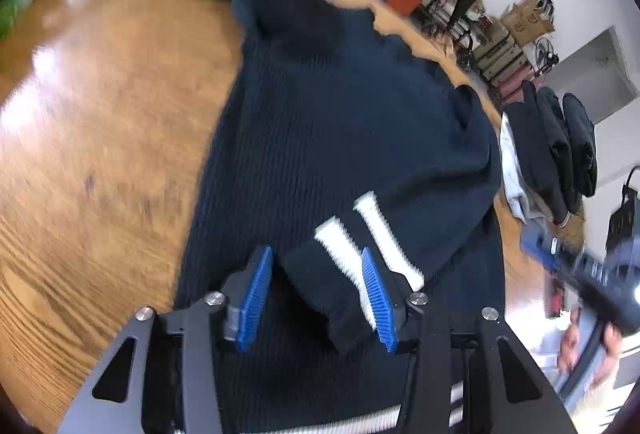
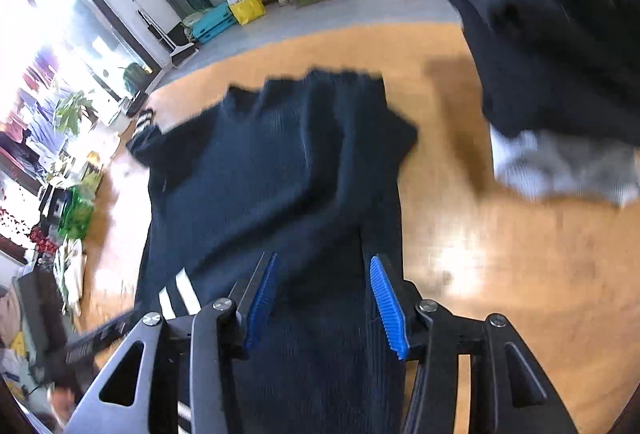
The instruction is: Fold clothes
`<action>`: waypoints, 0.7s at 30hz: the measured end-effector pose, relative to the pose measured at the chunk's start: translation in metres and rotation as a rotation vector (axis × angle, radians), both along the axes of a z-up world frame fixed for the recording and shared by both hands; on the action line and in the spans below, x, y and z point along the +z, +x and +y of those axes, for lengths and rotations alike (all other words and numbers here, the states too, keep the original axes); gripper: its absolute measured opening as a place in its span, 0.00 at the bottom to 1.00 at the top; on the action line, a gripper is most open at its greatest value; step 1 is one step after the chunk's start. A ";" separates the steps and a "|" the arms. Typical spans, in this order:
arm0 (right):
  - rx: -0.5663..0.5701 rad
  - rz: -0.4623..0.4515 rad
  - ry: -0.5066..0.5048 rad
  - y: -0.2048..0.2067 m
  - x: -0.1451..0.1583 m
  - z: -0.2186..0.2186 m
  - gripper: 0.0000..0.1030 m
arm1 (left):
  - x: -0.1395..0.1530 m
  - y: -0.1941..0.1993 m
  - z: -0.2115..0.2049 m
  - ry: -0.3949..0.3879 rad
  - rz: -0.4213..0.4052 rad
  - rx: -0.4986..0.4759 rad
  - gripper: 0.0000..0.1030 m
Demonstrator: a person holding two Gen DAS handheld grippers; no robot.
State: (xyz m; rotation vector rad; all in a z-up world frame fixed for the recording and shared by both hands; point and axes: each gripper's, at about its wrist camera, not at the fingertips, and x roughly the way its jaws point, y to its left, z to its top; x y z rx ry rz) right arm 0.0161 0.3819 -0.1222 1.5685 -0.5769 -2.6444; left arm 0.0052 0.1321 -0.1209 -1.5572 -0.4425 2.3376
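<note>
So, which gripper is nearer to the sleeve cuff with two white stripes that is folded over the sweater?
Left. The left gripper hangs right over the striped cuff, its open jaws on either side of it. The right gripper is over the sweater's plain edge, with that cuff off to its left.

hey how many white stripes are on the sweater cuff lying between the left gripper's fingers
2. Both cross the folded-over cuff of the navy sweater: one nearer the cuff's end, one further up the sleeve. The right blue finger hides part of them.
</note>
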 end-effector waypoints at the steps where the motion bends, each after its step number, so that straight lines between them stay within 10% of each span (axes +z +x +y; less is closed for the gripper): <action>1: 0.004 -0.006 -0.007 0.005 -0.006 -0.002 0.51 | -0.001 -0.001 0.003 -0.020 0.004 -0.001 0.39; 4: 0.005 -0.029 0.019 0.009 -0.016 -0.004 0.51 | -0.003 0.000 0.009 -0.027 -0.011 -0.024 0.04; 13: -0.020 -0.001 0.176 -0.013 -0.024 -0.008 0.50 | 0.025 0.066 -0.023 0.052 0.029 0.006 0.03; 21: -0.035 0.036 0.067 -0.031 -0.023 0.001 0.48 | 0.008 0.095 -0.058 0.112 -0.065 0.127 0.03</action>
